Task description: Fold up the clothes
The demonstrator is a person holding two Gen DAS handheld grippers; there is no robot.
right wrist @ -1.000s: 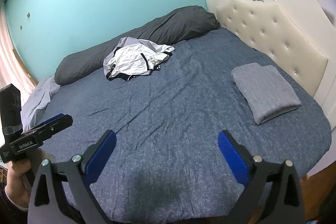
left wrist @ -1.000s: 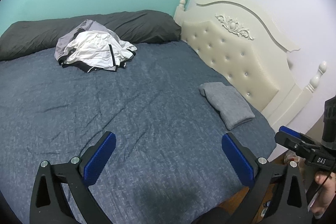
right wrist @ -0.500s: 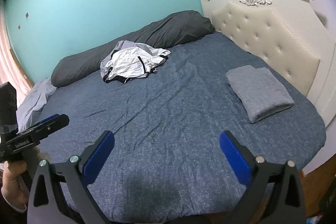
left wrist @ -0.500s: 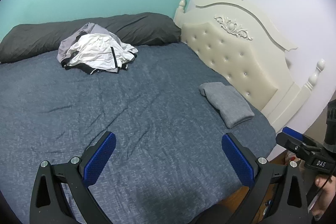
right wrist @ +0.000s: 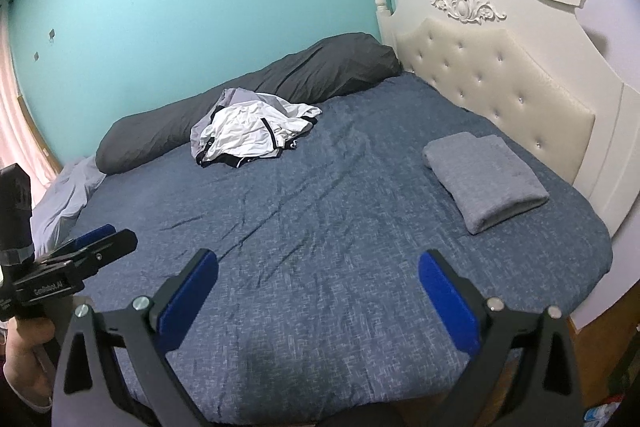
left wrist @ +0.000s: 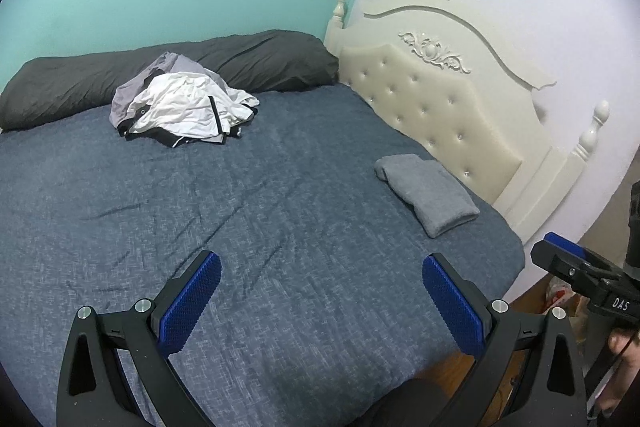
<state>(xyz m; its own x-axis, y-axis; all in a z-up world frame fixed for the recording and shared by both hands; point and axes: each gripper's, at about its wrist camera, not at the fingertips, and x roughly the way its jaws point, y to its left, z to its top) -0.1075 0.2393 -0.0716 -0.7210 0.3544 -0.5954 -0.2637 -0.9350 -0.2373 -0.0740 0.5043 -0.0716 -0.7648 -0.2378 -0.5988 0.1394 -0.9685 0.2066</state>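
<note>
While both grippers stay spread, the crumpled shirt (left wrist: 184,107) looks nearer.

A crumpled garment (left wrist: 184,109) is laid on the bed (left wrist: 280,227) toward its far side, touching the long pillow (left wrist: 248,61) set against the far wall. A folded garment (left wrist: 428,193) is placed well apart to the right, just beside the headboard (left wrist: 440,107). A loose sheet (right wrist: 64,195) is bunched at the pillow's left end.
</note>
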